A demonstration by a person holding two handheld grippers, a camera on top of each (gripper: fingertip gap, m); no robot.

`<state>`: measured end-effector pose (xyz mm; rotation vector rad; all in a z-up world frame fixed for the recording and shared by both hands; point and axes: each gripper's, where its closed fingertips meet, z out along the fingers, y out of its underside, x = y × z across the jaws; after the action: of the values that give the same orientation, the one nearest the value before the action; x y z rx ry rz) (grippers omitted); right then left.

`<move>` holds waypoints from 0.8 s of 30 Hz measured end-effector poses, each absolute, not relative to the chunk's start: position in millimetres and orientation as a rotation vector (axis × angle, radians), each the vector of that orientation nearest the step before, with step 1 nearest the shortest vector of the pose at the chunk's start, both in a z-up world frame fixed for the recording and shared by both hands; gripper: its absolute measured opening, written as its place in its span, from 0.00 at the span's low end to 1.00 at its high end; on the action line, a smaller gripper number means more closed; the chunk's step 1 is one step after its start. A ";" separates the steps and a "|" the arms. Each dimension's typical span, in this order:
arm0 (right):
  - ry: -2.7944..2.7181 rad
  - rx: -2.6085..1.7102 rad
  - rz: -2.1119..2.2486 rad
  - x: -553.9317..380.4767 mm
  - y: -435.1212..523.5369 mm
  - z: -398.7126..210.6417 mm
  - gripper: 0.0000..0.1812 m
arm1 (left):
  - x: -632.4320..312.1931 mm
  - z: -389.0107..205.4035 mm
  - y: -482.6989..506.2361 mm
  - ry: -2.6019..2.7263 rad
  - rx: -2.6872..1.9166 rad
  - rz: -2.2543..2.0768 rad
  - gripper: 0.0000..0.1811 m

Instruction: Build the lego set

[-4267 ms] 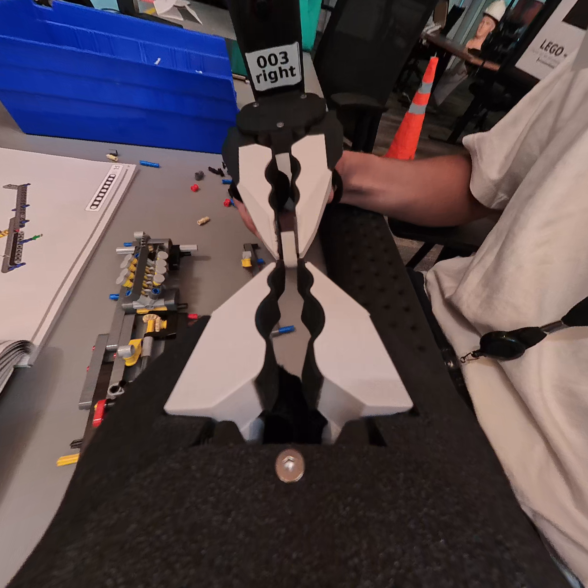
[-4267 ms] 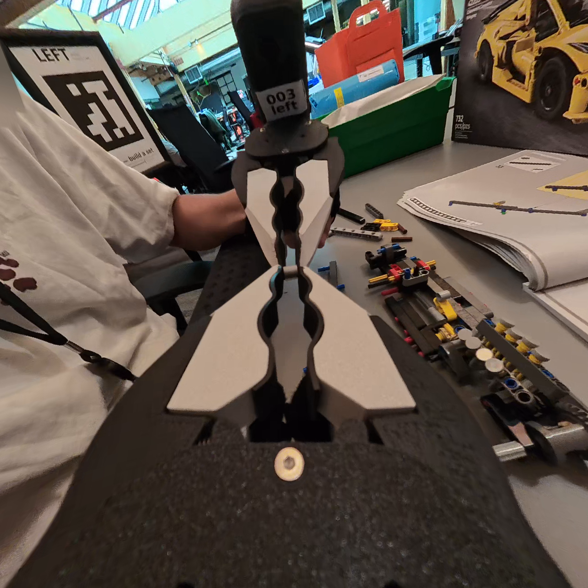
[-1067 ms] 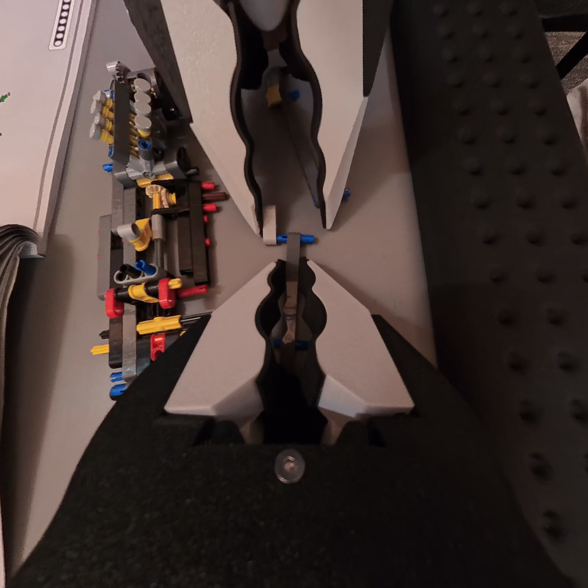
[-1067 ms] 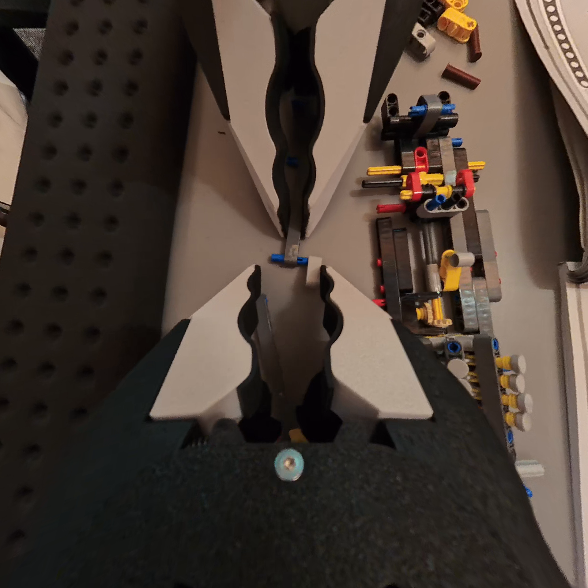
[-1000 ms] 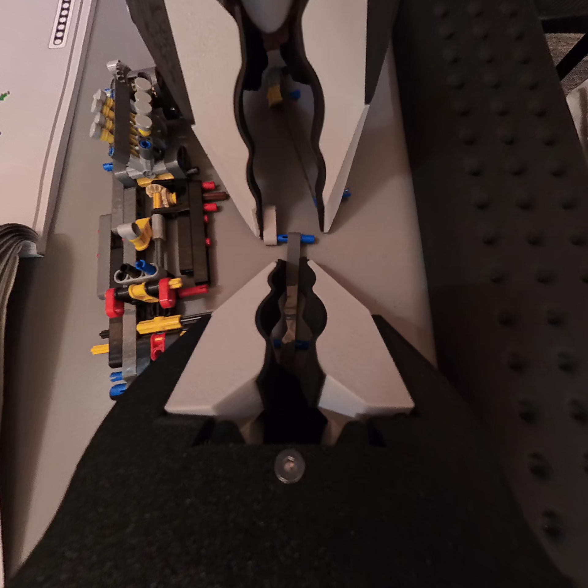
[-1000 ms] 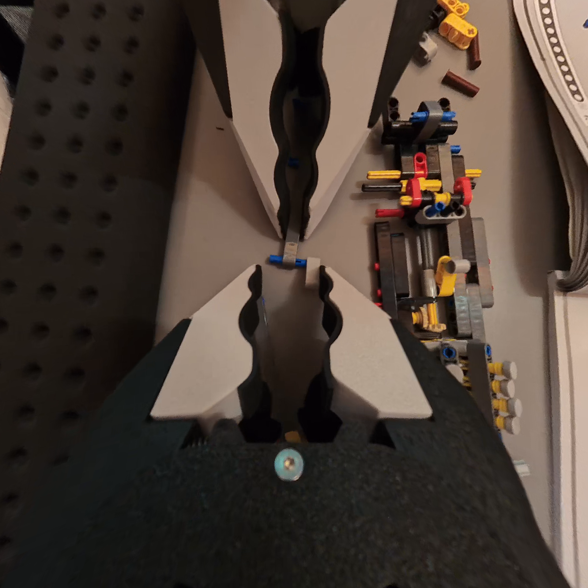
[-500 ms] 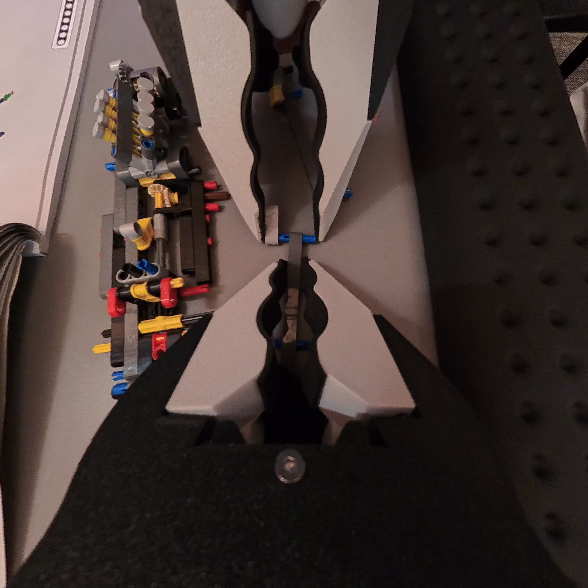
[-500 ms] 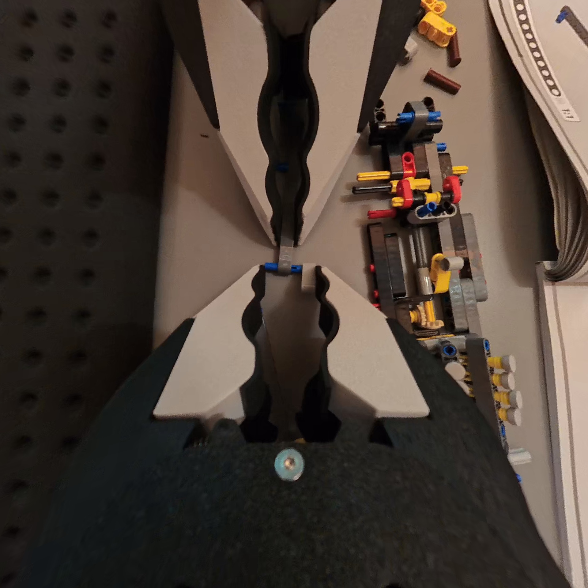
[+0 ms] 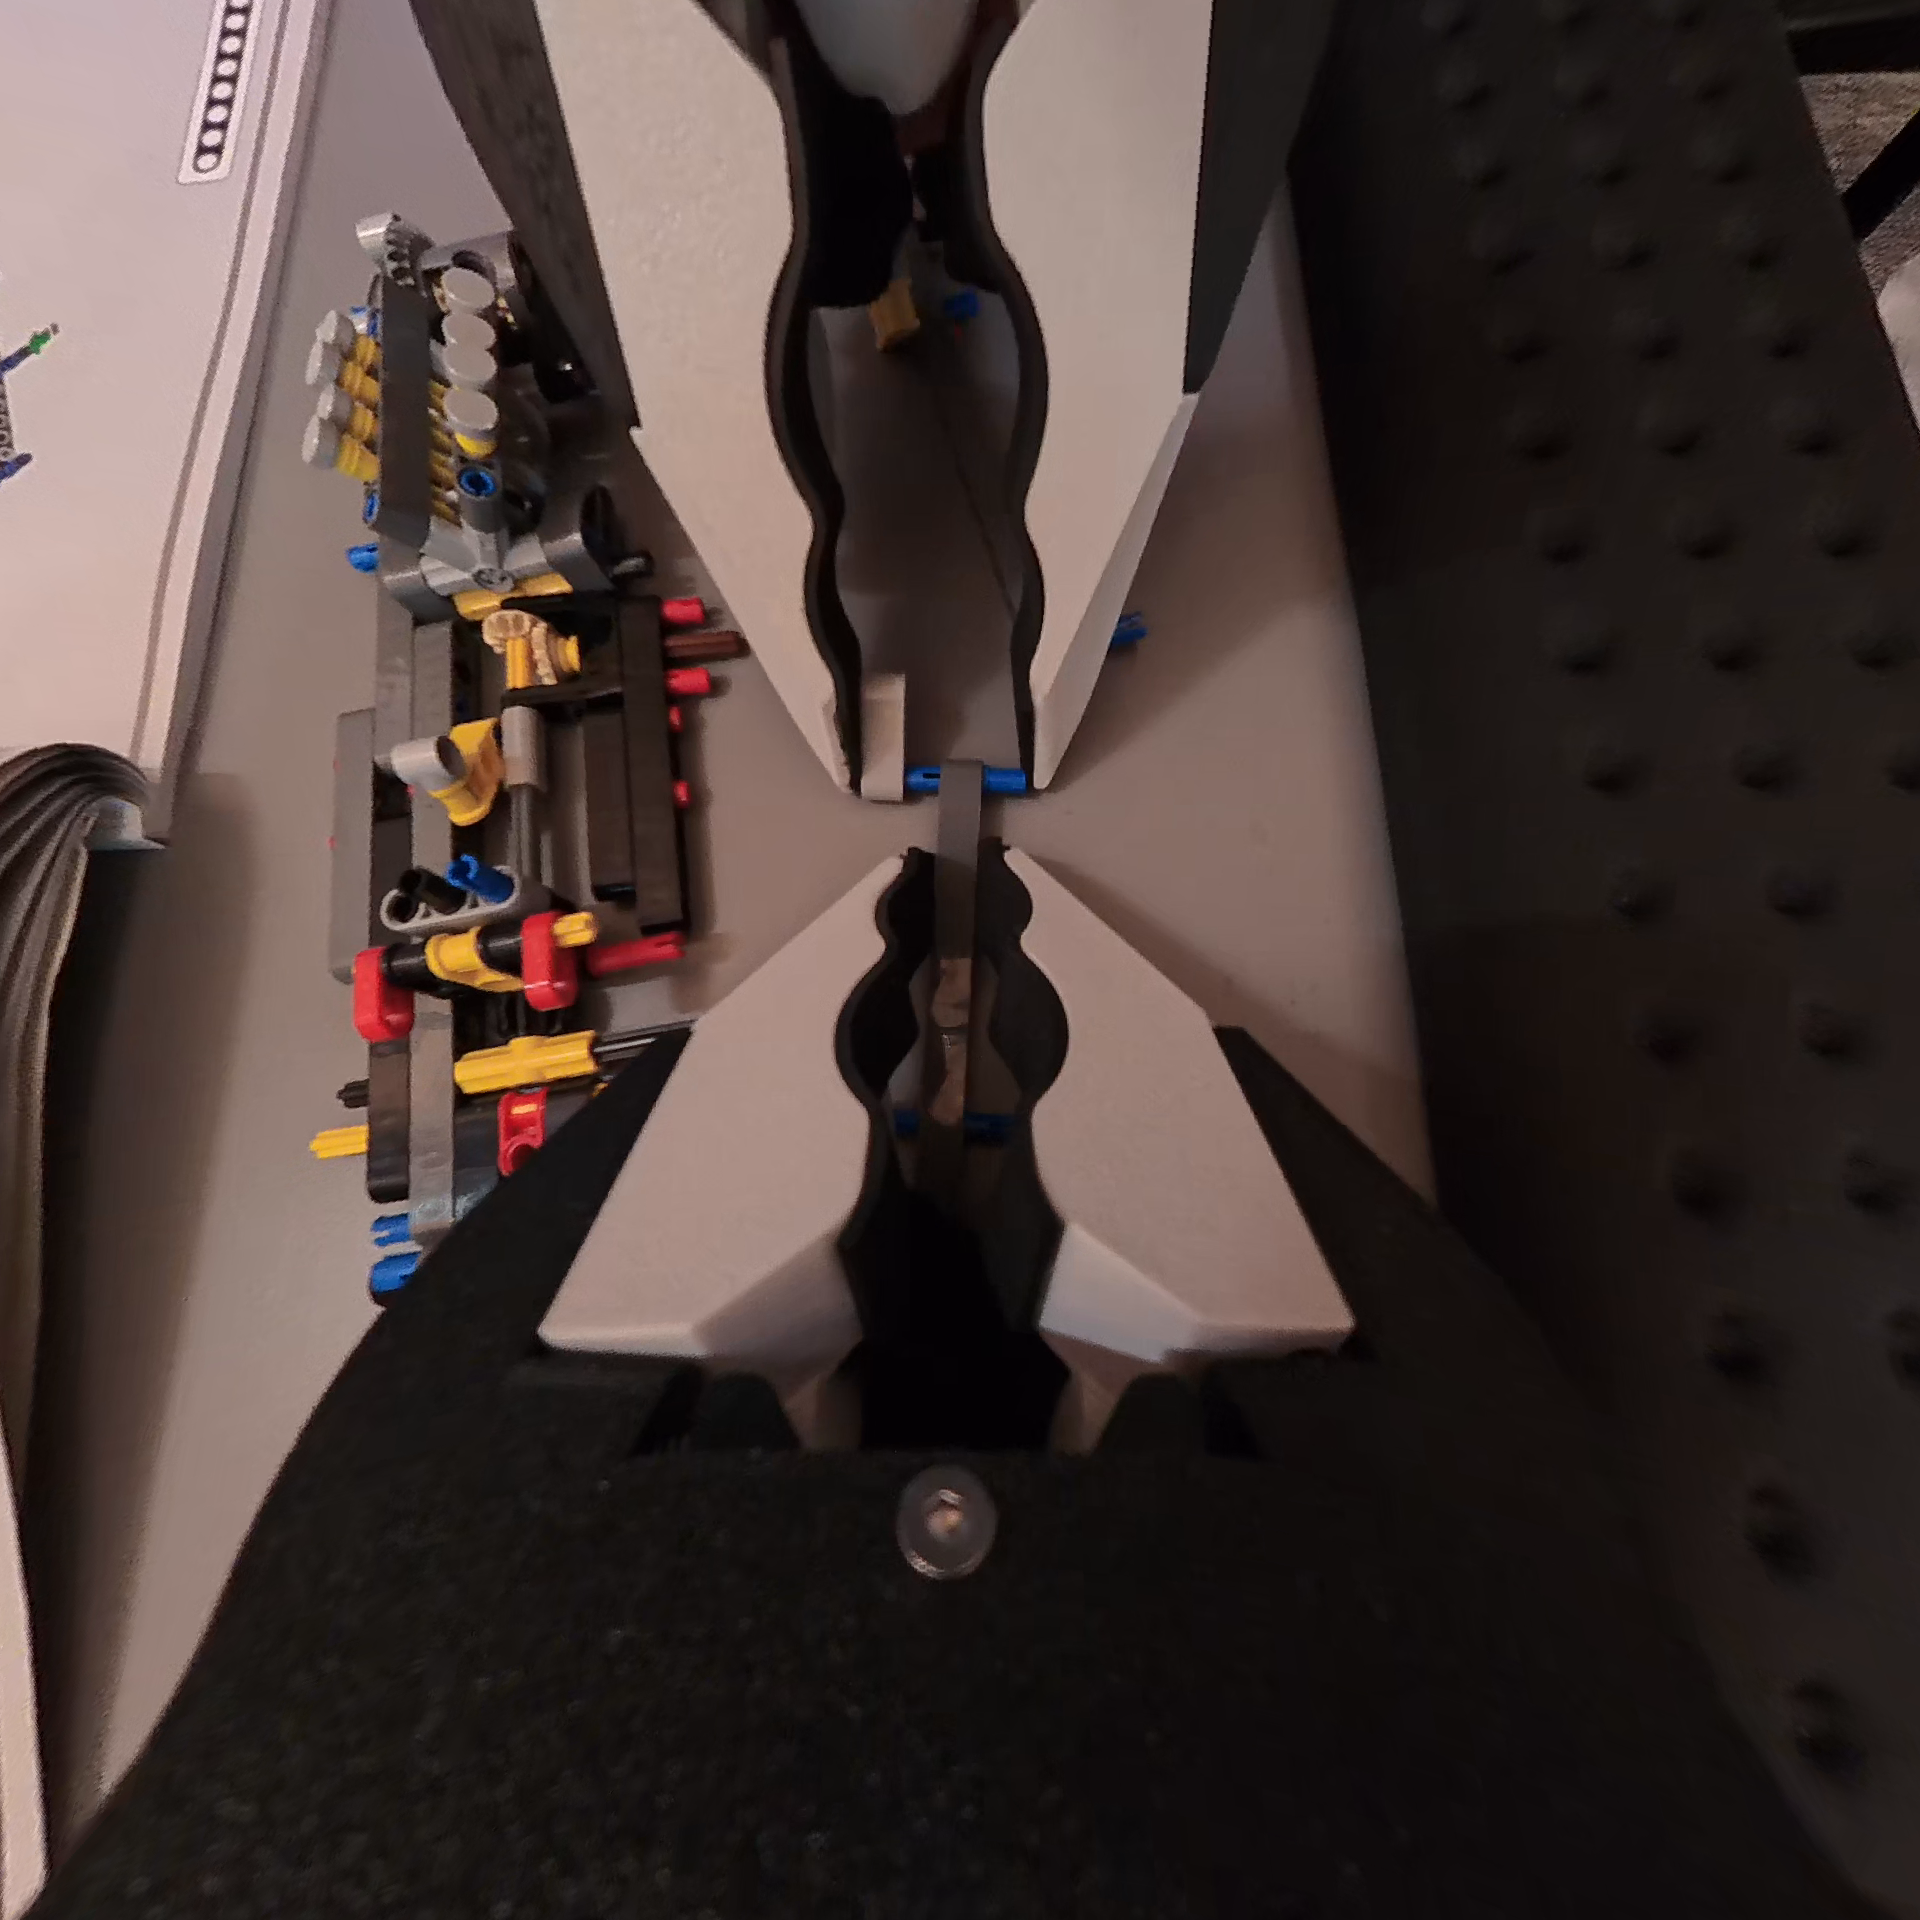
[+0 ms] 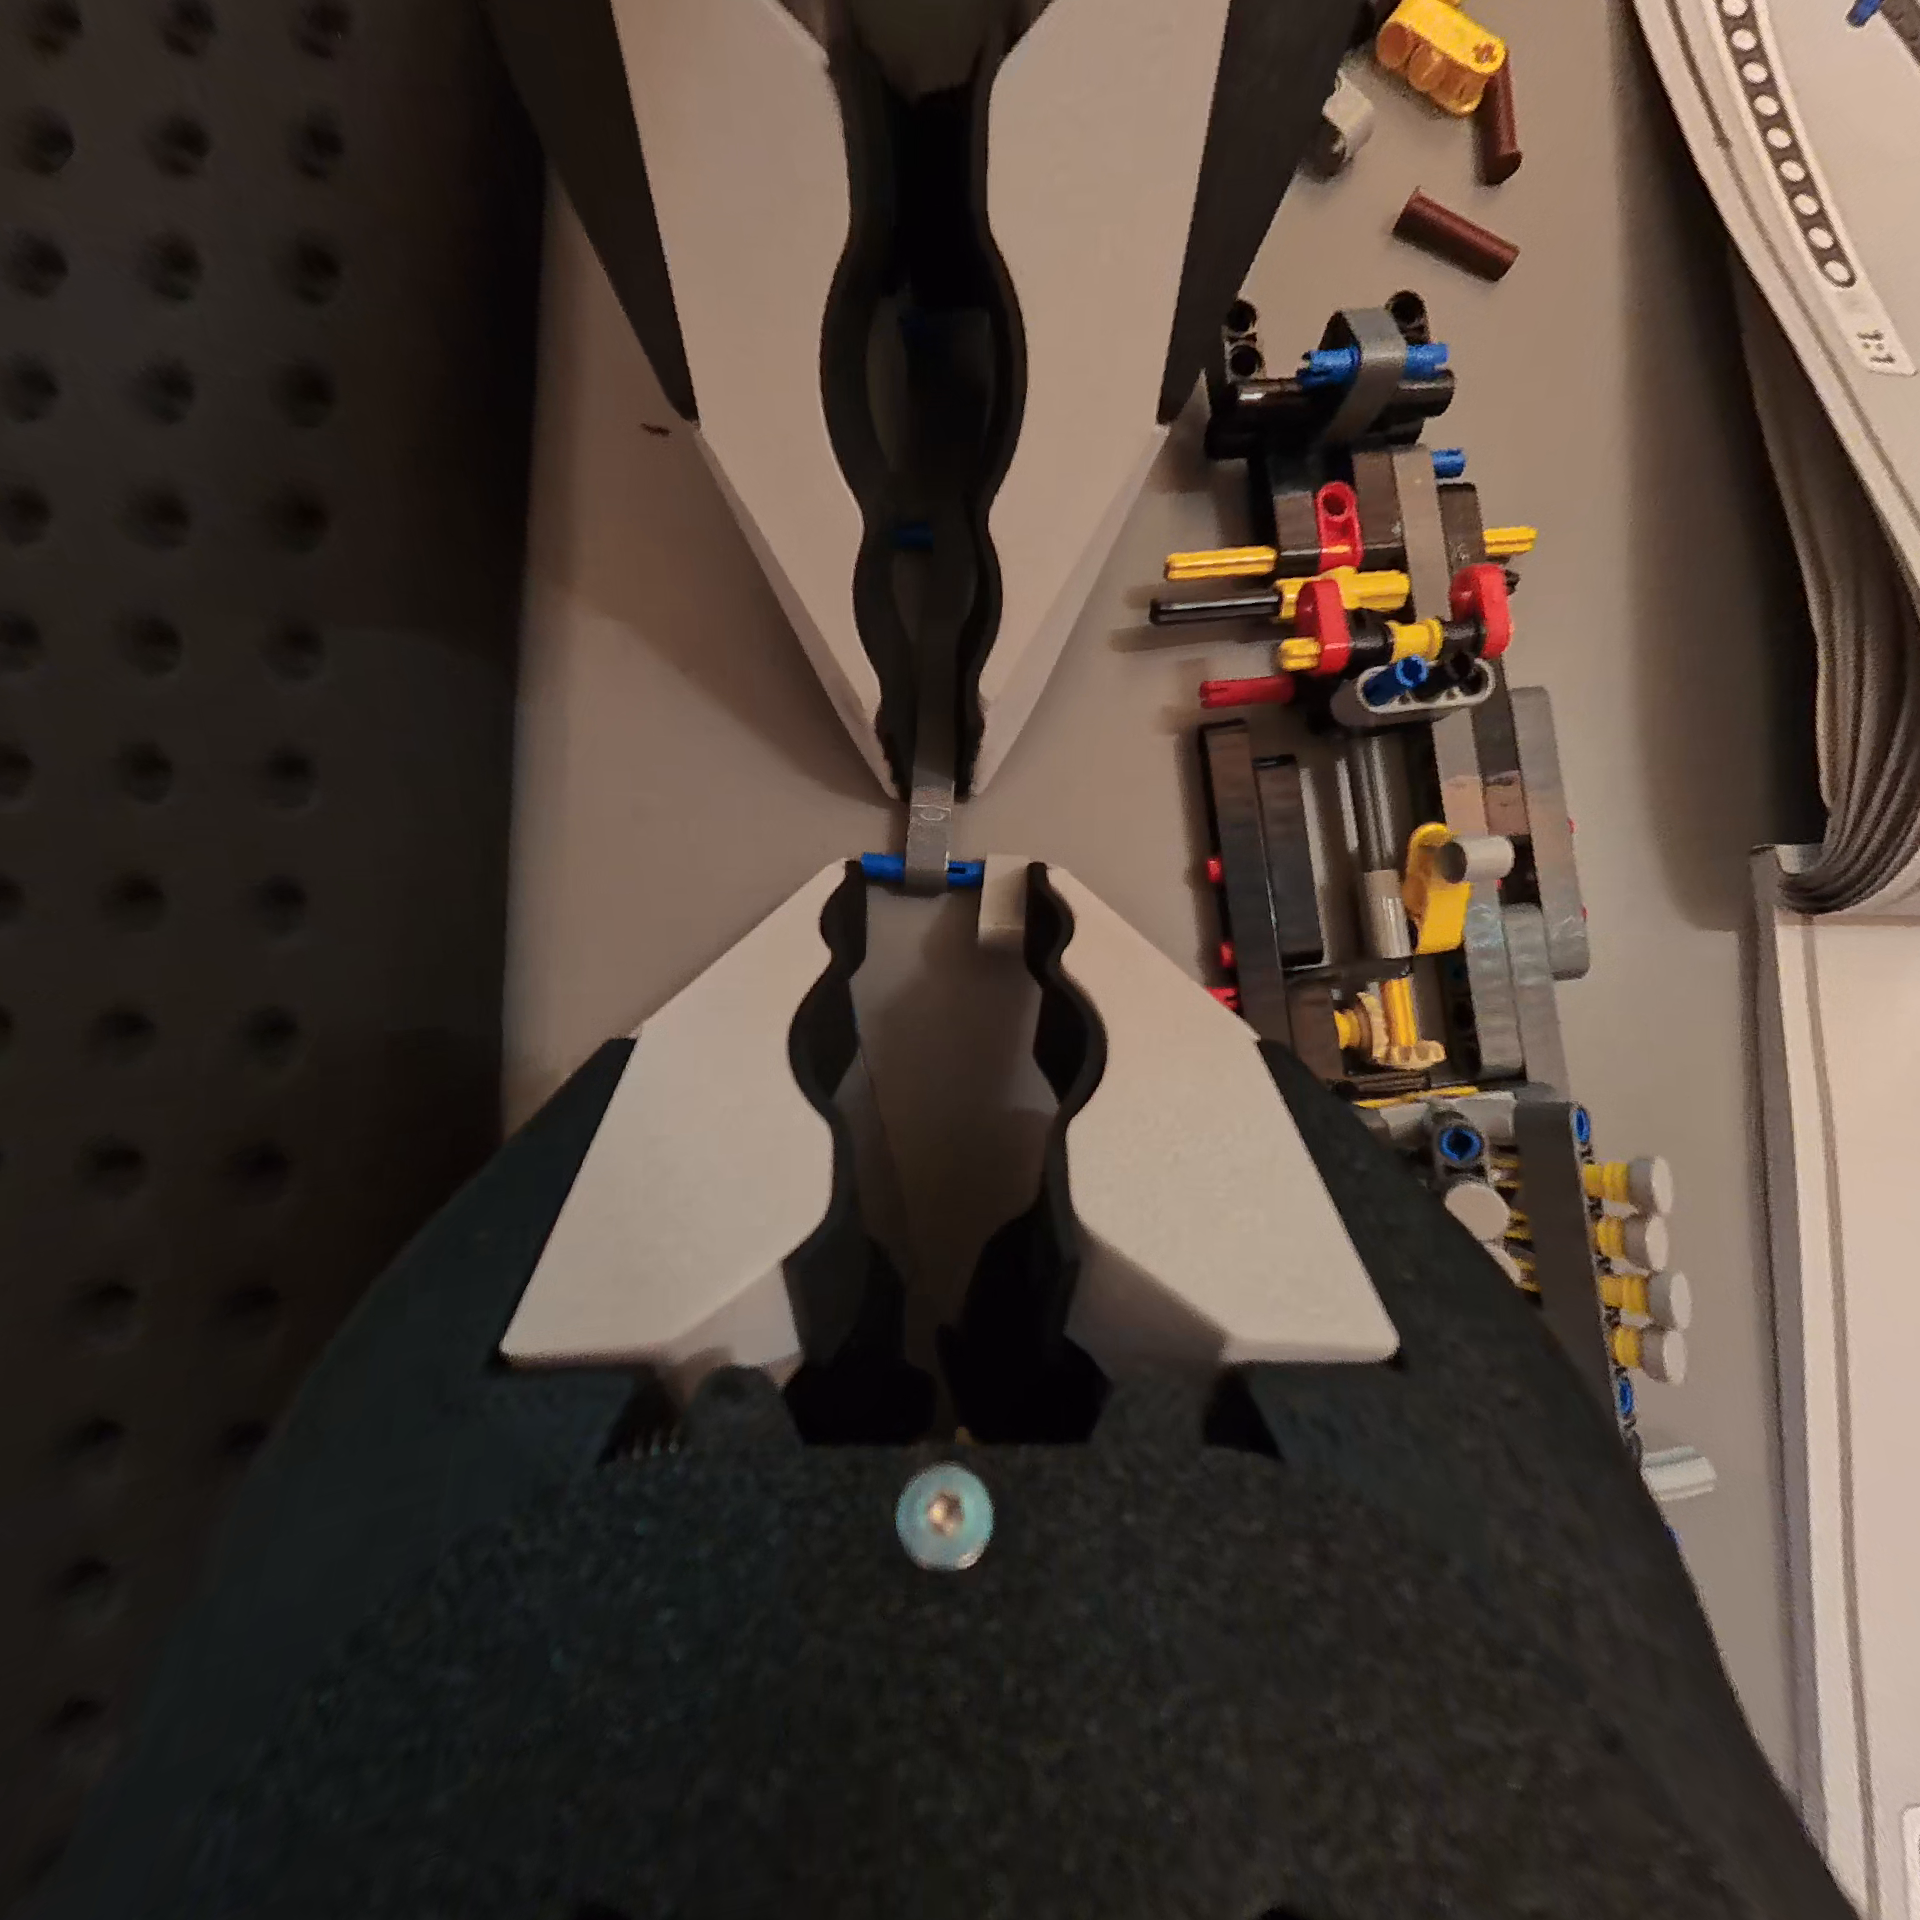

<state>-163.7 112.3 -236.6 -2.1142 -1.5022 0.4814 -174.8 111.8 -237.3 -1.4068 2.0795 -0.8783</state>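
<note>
Right tongs [image 10: 945, 883] closed in around blue-pinned grey beam [image 10: 928, 831].

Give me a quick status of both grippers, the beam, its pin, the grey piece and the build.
left gripper: shut on dark grey beam.
right gripper: open, straddling blue pin.
blue pin: through beam's tip.
light grey piece: against right gripper's finger.
chassis assembly: flat on table, untouched.

Pale grey wedge fingers [image 9: 748, 1122] with wavy black pads, black textured body, silver screw [image 9: 943, 1536].
</note>
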 end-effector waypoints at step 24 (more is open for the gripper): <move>-1.621 -2.108 0.519 -165.7 105.9 -236.2 0.16 | -178.6 -236.9 106.2 2.118 -1.296 -0.799 0.04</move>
<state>-165.7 105.9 -236.2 -2.1084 -1.6213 0.5187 -178.6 106.2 -236.9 -1.2958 2.1184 -0.7992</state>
